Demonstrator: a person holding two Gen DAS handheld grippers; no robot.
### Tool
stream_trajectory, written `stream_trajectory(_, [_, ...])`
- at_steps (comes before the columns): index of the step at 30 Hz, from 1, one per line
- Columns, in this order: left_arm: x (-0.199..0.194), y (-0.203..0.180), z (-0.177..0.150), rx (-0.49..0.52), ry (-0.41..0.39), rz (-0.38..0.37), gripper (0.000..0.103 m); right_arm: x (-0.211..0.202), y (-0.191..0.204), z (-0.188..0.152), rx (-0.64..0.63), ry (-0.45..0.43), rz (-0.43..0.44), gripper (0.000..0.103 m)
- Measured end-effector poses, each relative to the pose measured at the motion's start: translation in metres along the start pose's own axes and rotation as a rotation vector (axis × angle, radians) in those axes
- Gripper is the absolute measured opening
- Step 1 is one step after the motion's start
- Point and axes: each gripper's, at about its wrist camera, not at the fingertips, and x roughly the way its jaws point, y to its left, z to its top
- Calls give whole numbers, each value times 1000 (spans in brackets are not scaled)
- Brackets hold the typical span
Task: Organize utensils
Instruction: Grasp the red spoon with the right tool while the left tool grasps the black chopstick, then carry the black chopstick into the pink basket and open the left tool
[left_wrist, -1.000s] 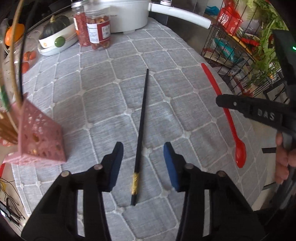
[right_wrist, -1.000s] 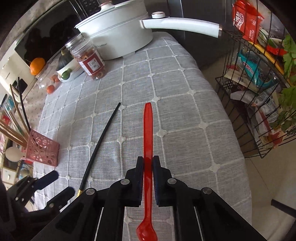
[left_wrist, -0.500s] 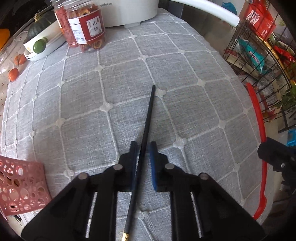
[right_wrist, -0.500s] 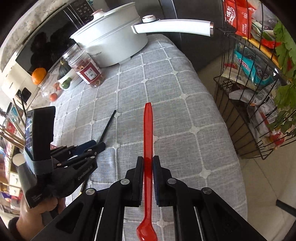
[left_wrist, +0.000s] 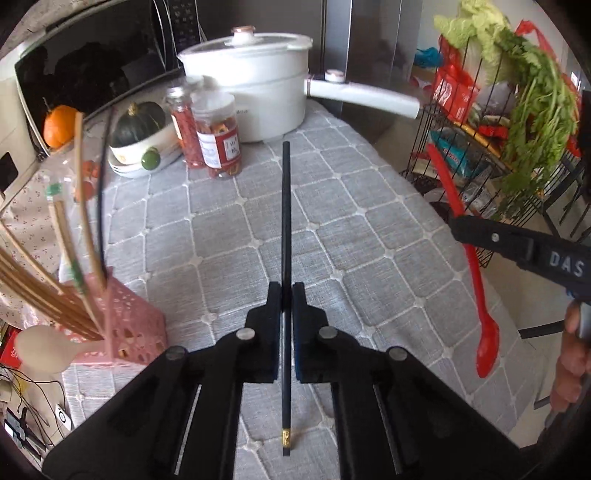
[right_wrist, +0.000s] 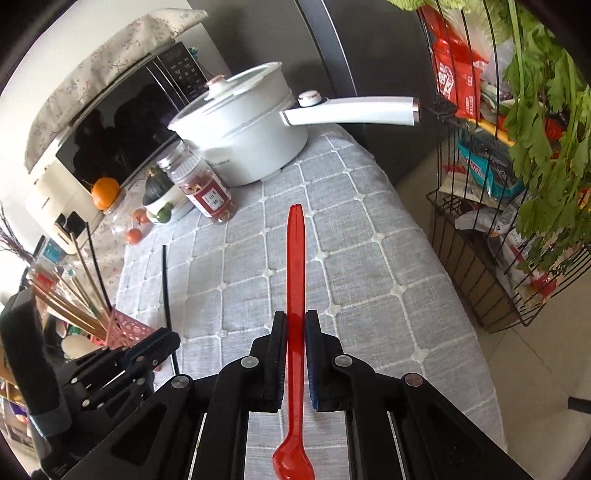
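My left gripper (left_wrist: 285, 291) is shut on a black chopstick (left_wrist: 285, 206) with a gold band near its end and holds it above the grey quilted tablecloth (left_wrist: 229, 229). My right gripper (right_wrist: 295, 321) is shut on a long red spoon (right_wrist: 295, 258), bowl end toward the camera, also lifted off the cloth. The spoon shows at the right of the left wrist view (left_wrist: 476, 280). The chopstick shows at the left of the right wrist view (right_wrist: 166, 280). A pink perforated utensil holder (left_wrist: 125, 325) with several wooden chopsticks and a pale spoon stands at the left.
A white pot (left_wrist: 258, 96) with a long handle stands at the back, with two jars (left_wrist: 218, 136) and a bowl with a green squash (left_wrist: 140, 144) beside it. A black wire rack (right_wrist: 498, 221) of greens and packets stands off the right edge.
My left gripper closed on the black chopstick and lifted it off the cloth. My right gripper raised the red spoon higher.
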Motion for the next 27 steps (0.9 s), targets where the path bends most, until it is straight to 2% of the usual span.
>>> stream_trajectory(5, [-51, 21, -8, -26, -121, -16, 6, -28, 23, -2, -22, -87, 47, 9])
stream_trajectory(12, [-108, 60, -21, -128, -297, -31, 6, -63, 62, -10, -69, -212, 116, 9])
stream_trajectory(17, [-132, 85, -23, -169, -392, 2, 6, -74, 88, -13, -109, -259, 152, 9])
stream_trajectory(22, [-145, 108, -26, -211, -436, 47, 6, -74, 111, -15, -140, -286, 177, 9])
stream_trajectory(27, [-147, 123, -27, -241, -456, 81, 6, -66, 131, -19, -156, -278, 200, 9])
